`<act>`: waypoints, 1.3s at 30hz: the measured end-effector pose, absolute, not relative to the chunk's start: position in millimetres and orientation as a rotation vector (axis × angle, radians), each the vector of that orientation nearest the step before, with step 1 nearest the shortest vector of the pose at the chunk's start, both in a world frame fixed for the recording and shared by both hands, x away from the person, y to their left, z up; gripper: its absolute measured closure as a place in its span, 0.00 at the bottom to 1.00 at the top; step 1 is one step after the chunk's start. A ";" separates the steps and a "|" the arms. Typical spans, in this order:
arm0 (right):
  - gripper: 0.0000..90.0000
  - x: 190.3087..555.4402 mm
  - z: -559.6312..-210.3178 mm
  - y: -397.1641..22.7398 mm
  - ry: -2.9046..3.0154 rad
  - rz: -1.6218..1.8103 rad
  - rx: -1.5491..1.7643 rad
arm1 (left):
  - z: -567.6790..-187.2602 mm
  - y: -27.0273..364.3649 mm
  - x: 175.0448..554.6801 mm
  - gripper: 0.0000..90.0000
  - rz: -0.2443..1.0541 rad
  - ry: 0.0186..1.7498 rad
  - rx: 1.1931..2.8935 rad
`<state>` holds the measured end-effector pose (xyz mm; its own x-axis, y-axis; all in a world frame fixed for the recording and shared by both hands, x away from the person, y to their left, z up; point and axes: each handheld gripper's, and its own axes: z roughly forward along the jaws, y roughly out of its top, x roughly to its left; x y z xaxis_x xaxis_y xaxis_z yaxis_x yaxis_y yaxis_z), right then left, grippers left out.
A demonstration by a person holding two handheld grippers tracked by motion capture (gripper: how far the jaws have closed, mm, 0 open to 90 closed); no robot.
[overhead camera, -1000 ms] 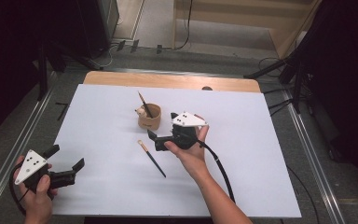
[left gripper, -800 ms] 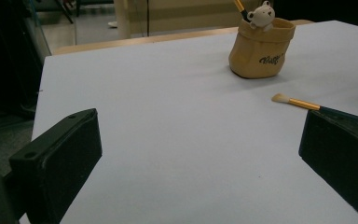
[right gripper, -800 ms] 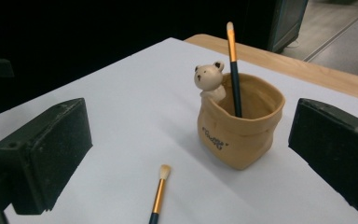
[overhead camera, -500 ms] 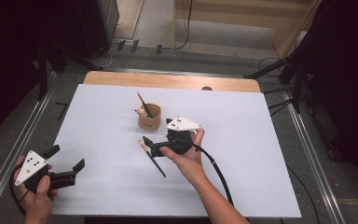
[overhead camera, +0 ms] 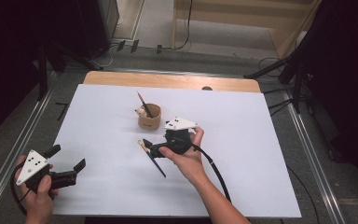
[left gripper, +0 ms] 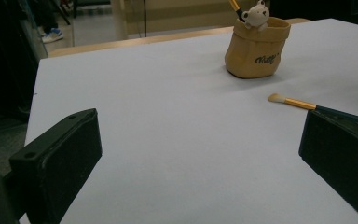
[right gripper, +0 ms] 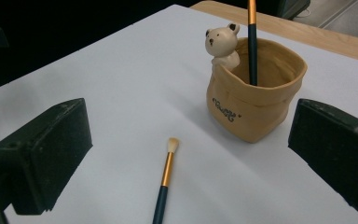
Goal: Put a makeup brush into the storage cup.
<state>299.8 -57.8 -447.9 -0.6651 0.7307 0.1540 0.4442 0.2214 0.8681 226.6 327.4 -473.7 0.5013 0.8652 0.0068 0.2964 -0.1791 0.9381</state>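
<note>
A tan sack-shaped cup [overhead camera: 149, 117] with a small bear figure [right gripper: 221, 41] on its rim stands mid-table, one dark-handled brush [right gripper: 251, 42] upright inside it. A second brush [overhead camera: 153, 158] lies flat on the white sheet just in front of the cup. My right gripper [overhead camera: 152, 149] hangs low over that brush's bristle end. In the right gripper view the gripper [right gripper: 191, 151] is open, its jaws wide on either side of the brush [right gripper: 164, 179] and apart from it. My left gripper [overhead camera: 68, 157] is open near the front left edge, holding nothing.
A white sheet [overhead camera: 261, 140] covers the wooden table [overhead camera: 168, 80], whose bare strip shows at the far edge. Metal rails [overhead camera: 307, 149] run along both sides. From the left gripper view, the cup [left gripper: 256, 49] and loose brush [left gripper: 307, 105] lie ahead to the right.
My right gripper has moved left and toward the person, dropping from beside the cup down over the loose brush. The left gripper has stayed put.
</note>
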 end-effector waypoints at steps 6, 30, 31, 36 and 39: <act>0.00 304.0 -448.5 -55.9 2.263 1.375 1.125 | -473.7 327.8 226.6 0.00 0.697 0.991 1.722; 0.00 319.9 -450.6 -47.1 2.441 1.151 1.199 | -473.7 327.8 226.7 0.00 0.698 0.991 1.722; 0.00 320.5 -451.0 -46.7 2.447 1.142 1.200 | -473.7 327.8 226.8 0.00 0.699 0.990 1.723; 0.00 323.0 -452.0 -46.0 2.468 1.112 1.215 | -473.6 328.0 226.9 0.00 0.697 0.990 1.726; 0.00 324.1 -453.2 -45.0 2.487 1.083 1.221 | -473.9 327.8 227.0 0.00 0.696 0.991 1.723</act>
